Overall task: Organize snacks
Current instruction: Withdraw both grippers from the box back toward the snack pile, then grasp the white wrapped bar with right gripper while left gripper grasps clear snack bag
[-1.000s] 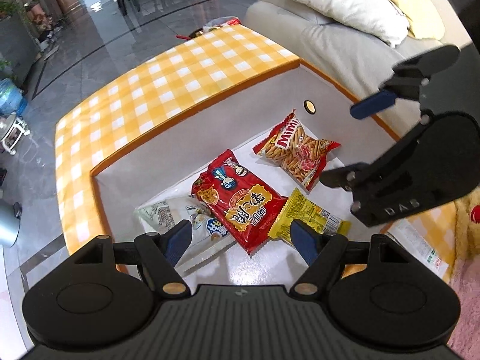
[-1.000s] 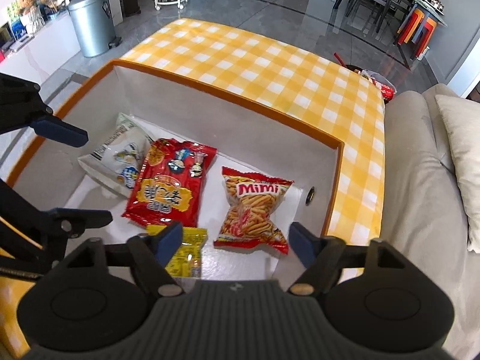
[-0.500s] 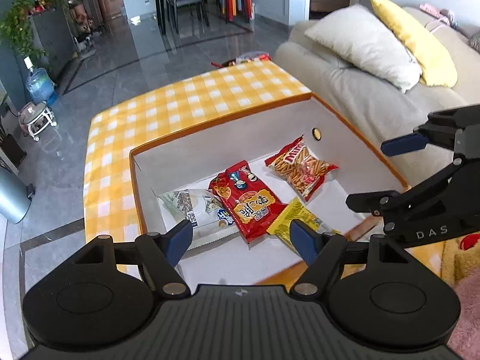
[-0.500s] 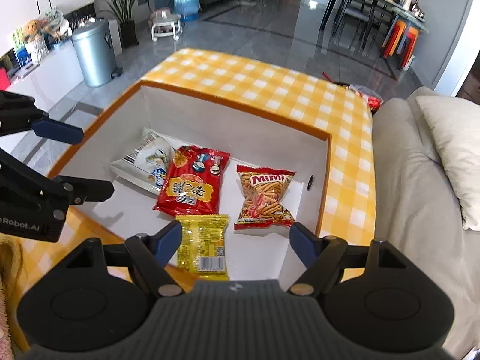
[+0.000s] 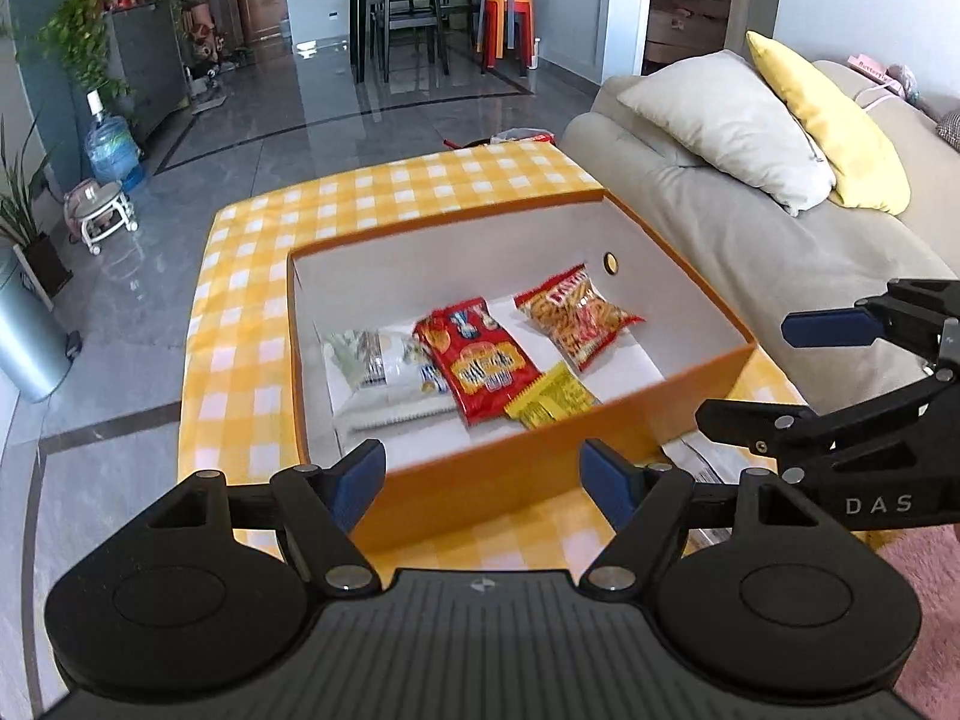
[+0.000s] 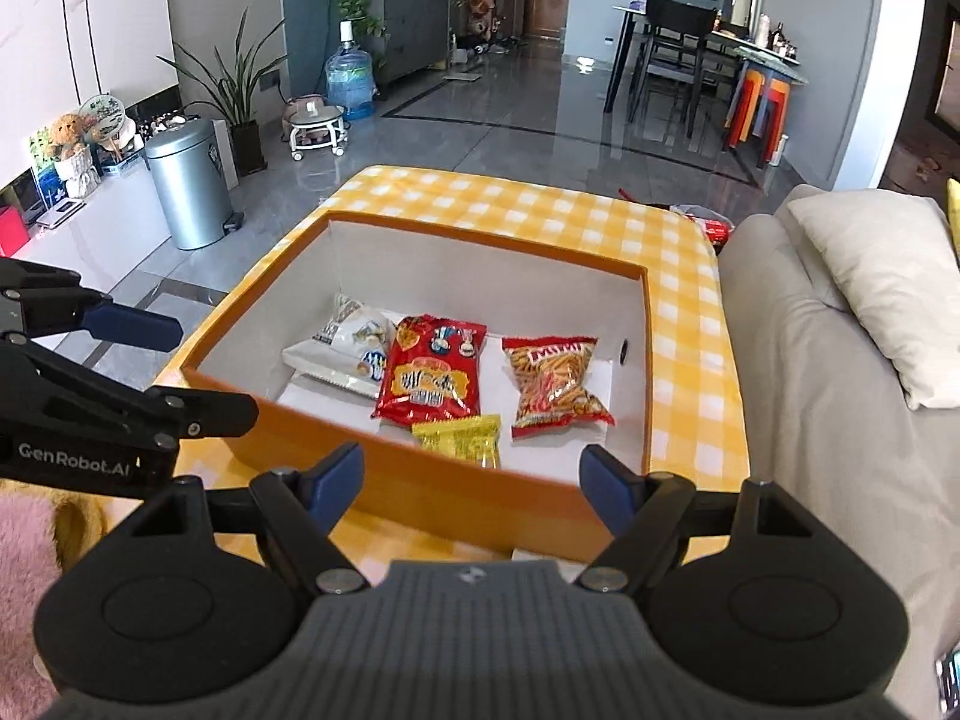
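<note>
An orange box (image 5: 504, 474) (image 6: 420, 483) with white inner walls stands on a yellow checked tablecloth. Inside it lie a white snack bag (image 5: 384, 360) (image 6: 348, 348), a red snack bag (image 5: 477, 360) (image 6: 432, 372), an orange Mimi stick-snack bag (image 5: 579, 315) (image 6: 555, 381) and a small yellow packet (image 5: 552, 402) (image 6: 462, 441). My left gripper (image 5: 483, 477) hangs open in front of the box's near wall, empty. My right gripper (image 6: 471, 480) is open too, before the same wall, with nothing between its fingers. Each gripper shows at the edge of the other's view.
A beige sofa (image 5: 750, 228) with a white pillow (image 5: 726, 126) and a yellow one runs along the right. A metal bin (image 6: 189, 189) and a water bottle (image 6: 348, 81) stand on the grey floor at left. A pink fluffy fabric (image 6: 24, 546) lies near me.
Both grippers have drawn back and up from over the box to outside its near wall. The box's near orange wall has come into view. The snacks lie unmoved.
</note>
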`<state>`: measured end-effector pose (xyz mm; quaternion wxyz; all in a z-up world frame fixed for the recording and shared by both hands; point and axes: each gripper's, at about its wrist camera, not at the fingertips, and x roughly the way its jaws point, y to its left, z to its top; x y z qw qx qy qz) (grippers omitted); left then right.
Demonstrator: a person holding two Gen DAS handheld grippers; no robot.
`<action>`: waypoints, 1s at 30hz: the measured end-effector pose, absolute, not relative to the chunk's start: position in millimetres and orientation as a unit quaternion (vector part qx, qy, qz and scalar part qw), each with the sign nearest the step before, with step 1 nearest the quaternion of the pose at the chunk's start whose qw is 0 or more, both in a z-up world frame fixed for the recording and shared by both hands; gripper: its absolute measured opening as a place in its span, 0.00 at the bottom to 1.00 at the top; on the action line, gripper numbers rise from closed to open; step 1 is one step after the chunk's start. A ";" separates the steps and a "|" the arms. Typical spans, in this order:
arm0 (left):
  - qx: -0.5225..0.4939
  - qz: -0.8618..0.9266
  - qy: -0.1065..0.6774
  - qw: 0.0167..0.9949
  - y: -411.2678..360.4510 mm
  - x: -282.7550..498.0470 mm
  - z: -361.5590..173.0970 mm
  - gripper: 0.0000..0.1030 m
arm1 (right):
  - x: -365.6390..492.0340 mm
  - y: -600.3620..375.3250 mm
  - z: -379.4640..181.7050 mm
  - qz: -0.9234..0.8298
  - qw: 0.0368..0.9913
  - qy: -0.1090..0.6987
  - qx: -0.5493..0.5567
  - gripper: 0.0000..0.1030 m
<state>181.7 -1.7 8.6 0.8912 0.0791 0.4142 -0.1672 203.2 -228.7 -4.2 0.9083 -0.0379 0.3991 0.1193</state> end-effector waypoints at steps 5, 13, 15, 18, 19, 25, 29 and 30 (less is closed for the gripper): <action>0.069 -0.163 0.421 0.890 1.6 157.3 6.1 0.84 | 178.8 -226.0 -8.2 0.108 0.909 0.401 -0.037 0.76; 0.045 -0.149 0.437 0.886 12.2 126.9 -2.8 0.84 | 148.5 -226.4 -19.8 0.095 0.903 0.418 -0.024 0.76; 0.036 -0.150 0.445 0.882 15.0 120.6 -6.6 0.84 | 141.8 -225.7 -23.7 0.093 0.900 0.425 -0.022 0.76; 0.025 -0.154 0.456 0.876 17.7 111.8 -11.5 0.84 | 132.8 -225.7 -29.6 0.090 0.896 0.434 -0.023 0.76; 0.023 -0.153 0.459 0.875 18.4 109.7 -13.3 0.84 | 130.0 -226.0 -31.4 0.089 0.895 0.436 -0.023 0.76; -0.005 -0.150 0.478 0.866 23.4 101.1 -24.4 0.82 | 113.5 -229.4 -46.1 0.086 0.884 0.460 -0.014 0.76; -0.007 -0.155 0.489 0.858 21.5 98.0 -29.9 0.82 | 102.4 -236.1 -56.5 0.079 0.877 0.475 -0.005 0.76; -0.005 -0.157 0.492 0.856 19.9 97.0 -32.0 0.82 | 99.8 -239.1 -59.1 0.077 0.874 0.479 0.001 0.76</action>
